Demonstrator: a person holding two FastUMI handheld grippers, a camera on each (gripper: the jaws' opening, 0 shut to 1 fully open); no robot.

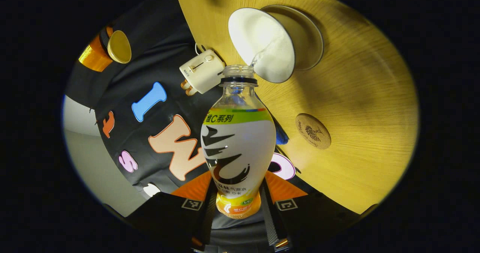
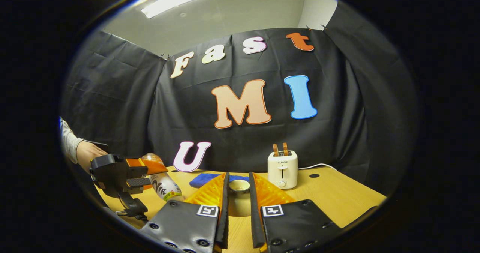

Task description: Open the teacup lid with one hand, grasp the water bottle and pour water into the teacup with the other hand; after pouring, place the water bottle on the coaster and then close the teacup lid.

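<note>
- My left gripper (image 1: 237,223) pinches the water bottle (image 1: 238,148) near its bottom, both fingers pressing on it. I hold it low, I think, so the open neck can reach out far.
- The bottle is tipped over so its mouth sits just at the rim of the teacup (image 1: 262,43). A thin stream of water seems to run from the mouth into the cup.
- The teacup stands on a saucer (image 1: 313,39) on the wooden table (image 1: 367,95). It is open so the water can go in.
- My right gripper (image 2: 238,208) pinches the teacup lid (image 2: 239,187) between its two fingers. I hold it away from the cup, I think, so it does not block the pour.
- In the right gripper view I see the other gripper (image 2: 125,178), a hand (image 2: 88,153) holding it, and the tipped bottle (image 2: 163,185) far to the left.
- The coaster (image 1: 313,131) lies bare on the table near the teacup, ready for the bottle. Nothing stands on it.
- A toaster (image 2: 282,169) stands at the far side of the table, and a blue cloth (image 2: 204,178) lies to its left. Both are well apart from the cup, so I judge they do not get in the way.
</note>
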